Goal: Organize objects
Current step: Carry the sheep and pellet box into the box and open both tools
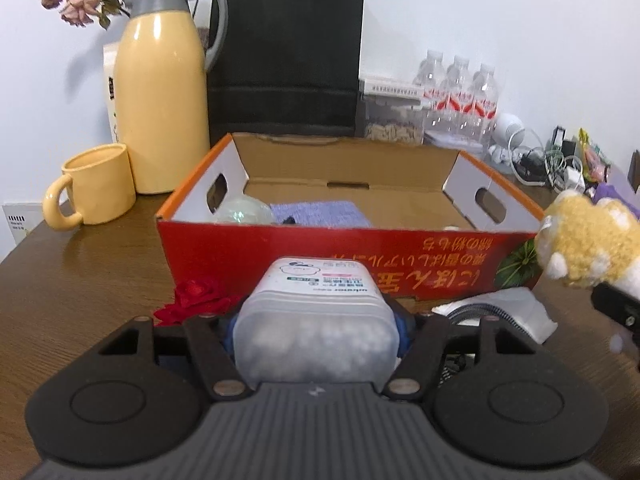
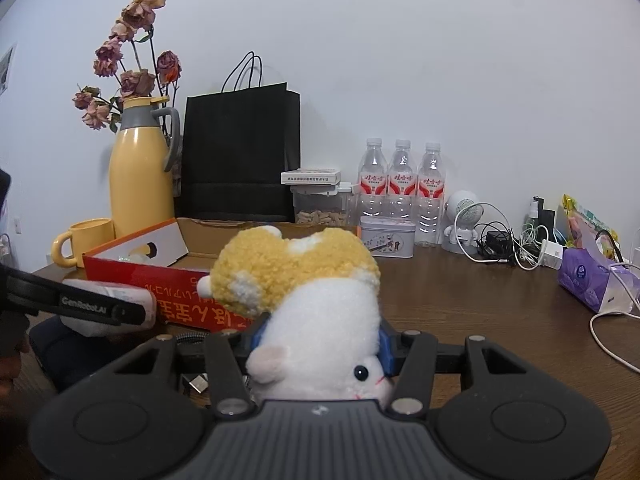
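My left gripper (image 1: 316, 328) is shut on a translucent cotton-swab box (image 1: 316, 320) with a white label, held just in front of the red cardboard box (image 1: 280, 248). The open box holds a clear ball (image 1: 240, 210) and a purple cloth (image 1: 320, 212). My right gripper (image 2: 320, 344) is shut on a yellow and white plush hamster (image 2: 312, 304), held to the right of the red box (image 2: 180, 284). The plush also shows in the left wrist view (image 1: 588, 244). The left gripper with its swab box shows in the right wrist view (image 2: 108, 308).
A red fabric rose (image 1: 196, 300) and a white tissue with a cable (image 1: 500, 312) lie before the box. A yellow mug (image 1: 96, 192), yellow thermos (image 1: 160, 96), black paper bag (image 1: 284, 60), water bottles (image 2: 400, 184), a tin (image 2: 386, 240), cables (image 2: 516, 244) and a purple tissue pack (image 2: 592, 280) stand around.
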